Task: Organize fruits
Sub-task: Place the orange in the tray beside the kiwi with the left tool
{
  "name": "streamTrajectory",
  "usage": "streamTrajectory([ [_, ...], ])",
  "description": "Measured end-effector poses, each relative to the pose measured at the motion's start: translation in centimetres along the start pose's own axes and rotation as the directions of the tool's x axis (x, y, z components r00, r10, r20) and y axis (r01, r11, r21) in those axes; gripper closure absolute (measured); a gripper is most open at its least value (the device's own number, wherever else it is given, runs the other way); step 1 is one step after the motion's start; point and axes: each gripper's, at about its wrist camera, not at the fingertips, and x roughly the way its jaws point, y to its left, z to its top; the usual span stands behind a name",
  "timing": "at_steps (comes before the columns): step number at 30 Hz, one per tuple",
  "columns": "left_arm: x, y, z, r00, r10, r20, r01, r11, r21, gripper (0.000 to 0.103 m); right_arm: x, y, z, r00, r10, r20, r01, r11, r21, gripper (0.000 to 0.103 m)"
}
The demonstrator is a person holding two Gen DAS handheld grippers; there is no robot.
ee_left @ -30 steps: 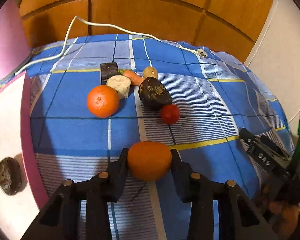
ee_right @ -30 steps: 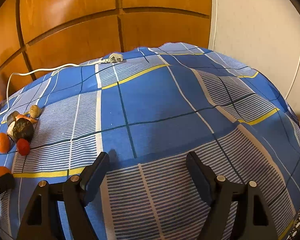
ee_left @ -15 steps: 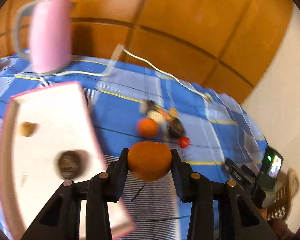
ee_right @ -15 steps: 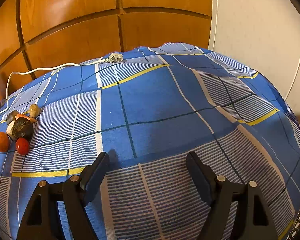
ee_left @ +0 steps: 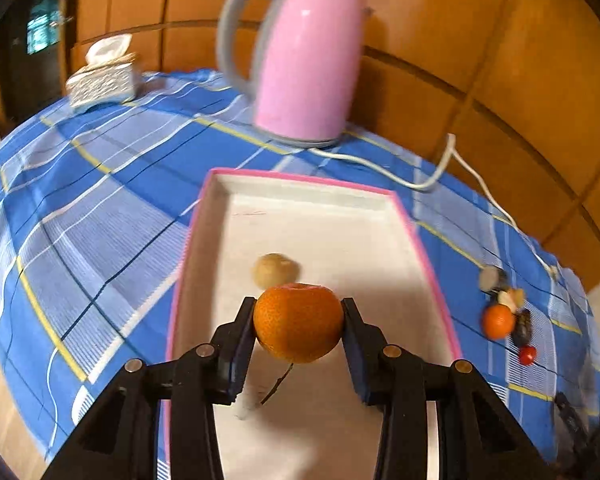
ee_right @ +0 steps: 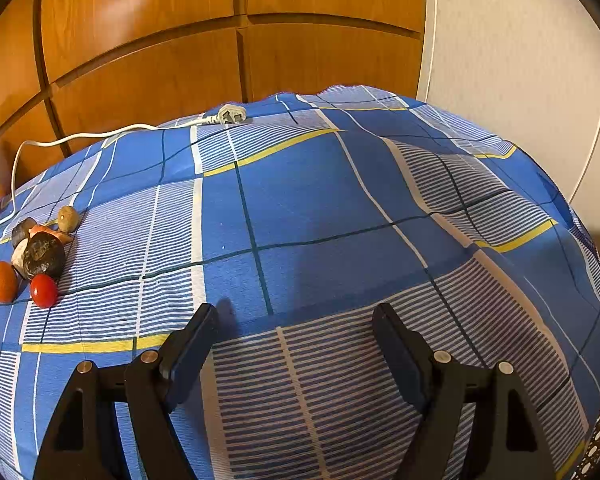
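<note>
Blue plaid tablecloth (ee_left: 112, 184) covers the whole table. Far side: pink kettle (ee_left: 304, 60) w/ white cord (ee_left: 440, 168) trailing right.

Pink-rimmed white tray (ee_left: 428, 248) runs near-to-far in front of you. Your left gripper (ee_left: 299, 326) is clamped on a mandarin (ee_left: 299, 322) held above the tray's near half. It's roundish, slightly wider left-right, so no real long axis; peel bright orange and pitted, a thin stem hanging off the underside toward you. Small tan fruit (ee_left: 275, 269) sits on the tray floor just beyond it.

Your right gripper (ee_right: 296, 342) hangs over bare cloth, fingers spread wide, nothing btwn them.

Far left in the right view, a pile: dark lumpy fruit (ee_right: 44, 255), 2nd mandarin (ee_right: 3, 281), cherry tomato (ee_right: 44, 291), all close together.
</note>
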Motion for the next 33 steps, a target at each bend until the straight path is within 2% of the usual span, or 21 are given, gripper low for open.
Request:
streamTrajectory([
  [4,-0.2,0.9,-0.4,1.0,0.013,0.02,-0.013,1.0,-0.005,0.047,0.0,0.0,0.0,1.0,-0.002,-0.001,0.002,1.0,-0.003,0.022],
  [11,-2.2,1.2,-2.2,0.999,0.034,0.038,-0.034,0.999,0.005,0.04,0.0,0.0,0.0,1.0,-0.004,-0.002,0.004,1.0,-0.009,0.022],
  [13,-2.8,1.3,-2.9,0.998,0.042,0.044,-0.042,0.999,0.003,0.035,0.0,0.0,0.0,1.0,-0.005,-0.003,0.005,1.0,-0.009,0.022],
  [25,-5.1,2.4,-8.2,0.997,0.074,0.026,-0.074,0.997,0.007,0.024,0.1,0.2,0.1,1.0,-0.015,-0.007,0.015,1.0,-0.02,0.022],
  [33,-4.9,2.0,-8.9,0.997,0.072,0.016,-0.072,0.997,0.013,0.02,0.1,0.2,0.1,1.0,-0.019,-0.01,0.019,1.0,-0.024,0.022],
])
